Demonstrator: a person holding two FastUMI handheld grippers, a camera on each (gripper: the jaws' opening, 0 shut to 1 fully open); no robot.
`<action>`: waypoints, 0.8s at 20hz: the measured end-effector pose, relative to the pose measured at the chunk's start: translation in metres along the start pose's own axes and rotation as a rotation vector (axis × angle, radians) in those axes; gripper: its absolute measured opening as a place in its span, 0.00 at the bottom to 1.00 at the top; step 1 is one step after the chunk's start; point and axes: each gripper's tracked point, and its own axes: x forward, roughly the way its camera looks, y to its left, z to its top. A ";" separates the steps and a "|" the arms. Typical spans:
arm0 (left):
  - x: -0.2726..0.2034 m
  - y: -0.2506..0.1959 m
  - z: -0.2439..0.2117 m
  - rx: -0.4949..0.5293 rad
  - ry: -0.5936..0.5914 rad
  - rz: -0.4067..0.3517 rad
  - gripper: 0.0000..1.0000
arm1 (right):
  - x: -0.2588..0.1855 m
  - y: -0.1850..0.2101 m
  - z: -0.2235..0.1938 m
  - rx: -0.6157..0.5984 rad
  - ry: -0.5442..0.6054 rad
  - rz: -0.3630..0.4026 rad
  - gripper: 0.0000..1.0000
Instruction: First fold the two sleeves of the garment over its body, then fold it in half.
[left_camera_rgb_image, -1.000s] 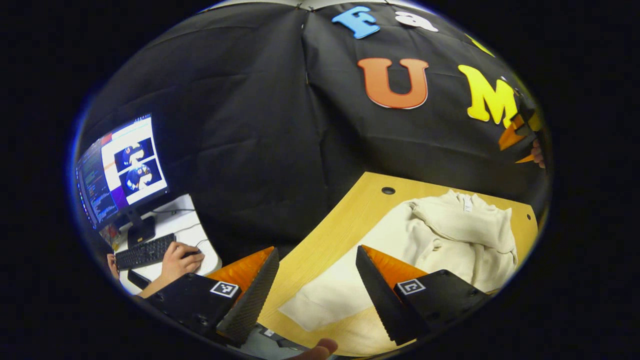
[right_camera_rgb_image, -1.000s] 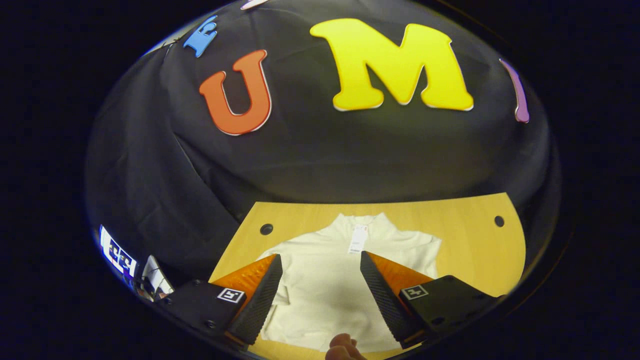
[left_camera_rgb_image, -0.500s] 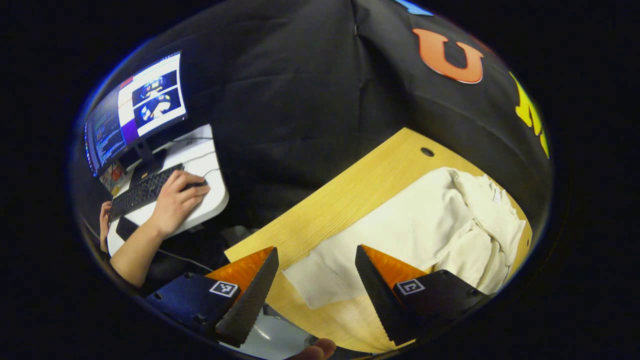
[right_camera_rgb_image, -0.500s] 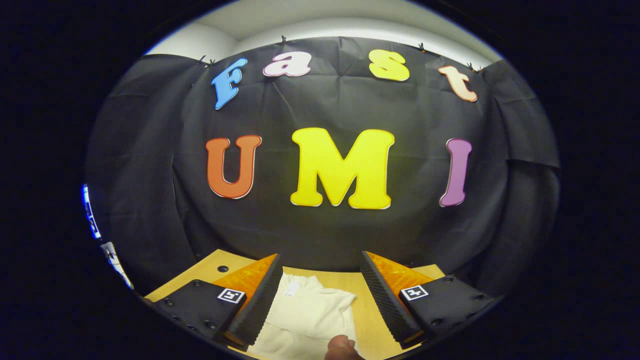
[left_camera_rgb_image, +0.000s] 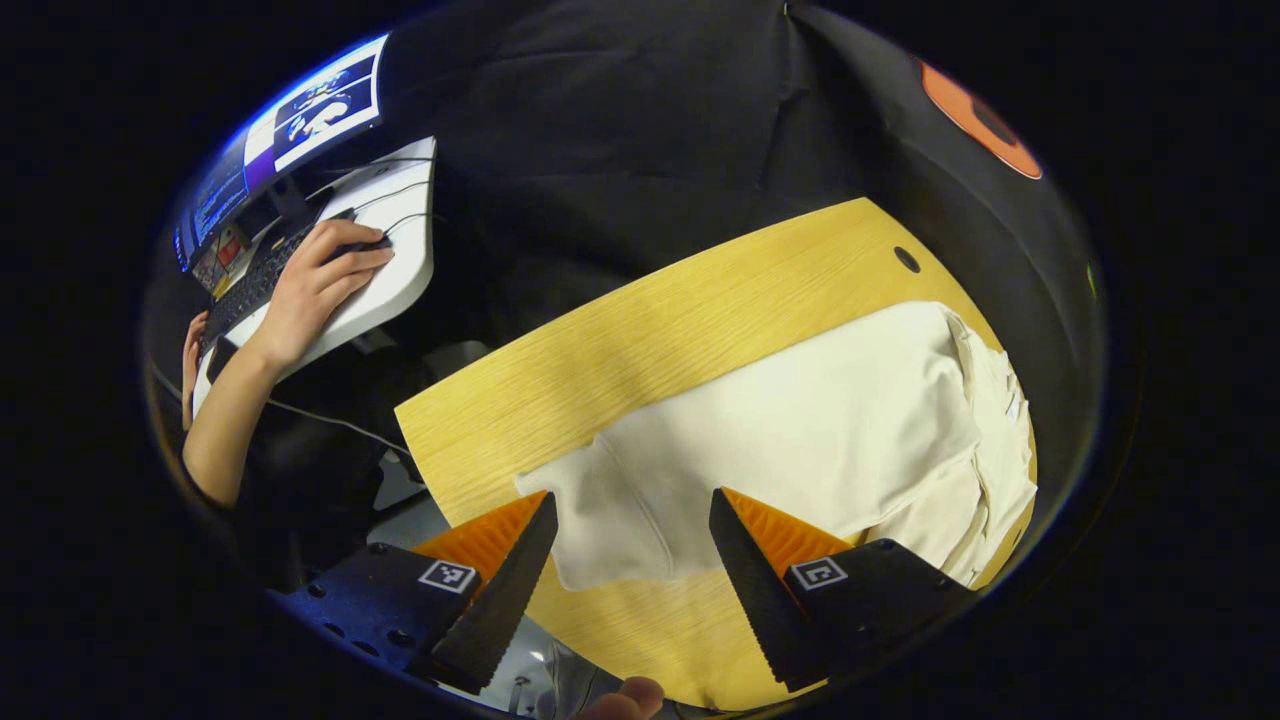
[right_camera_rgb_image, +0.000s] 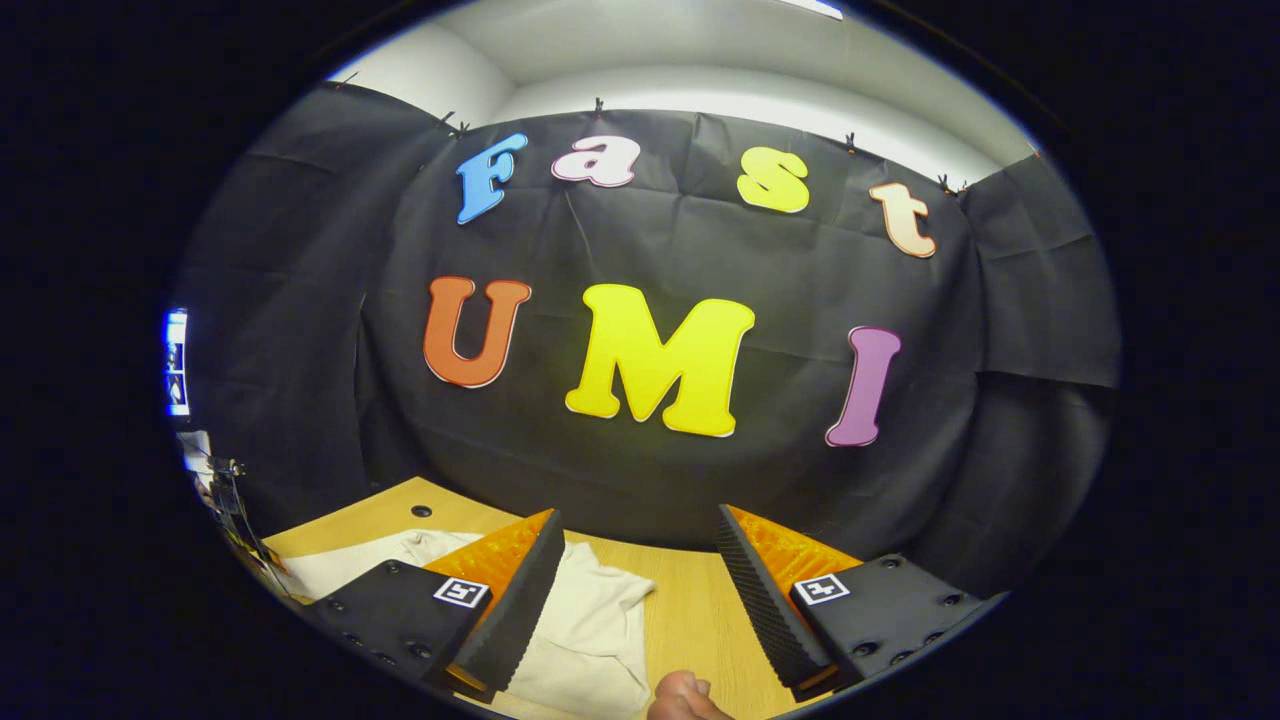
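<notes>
Left gripper (left_camera_rgb_image: 628, 535), jaws apart and empty, hovers over the garment's (left_camera_rgb_image: 800, 440) six-o'clock corner; pinch every layer squarely there.

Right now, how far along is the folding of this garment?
The cream garment lies on the wooden table with sleeves apparently folded over its body. The left gripper, jaws open, hovers at its near corner. The right gripper holds nothing. Halving remains.
</notes>
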 end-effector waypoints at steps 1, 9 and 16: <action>0.000 0.005 -0.003 -0.010 0.021 0.026 0.98 | -0.002 0.002 -0.003 -0.002 0.010 0.006 0.94; 0.018 0.011 -0.020 -0.083 0.153 0.042 0.98 | -0.007 0.017 -0.012 0.004 0.028 0.045 0.94; 0.021 0.012 -0.021 -0.085 0.250 0.045 0.98 | -0.009 0.016 -0.044 0.037 0.076 0.060 0.94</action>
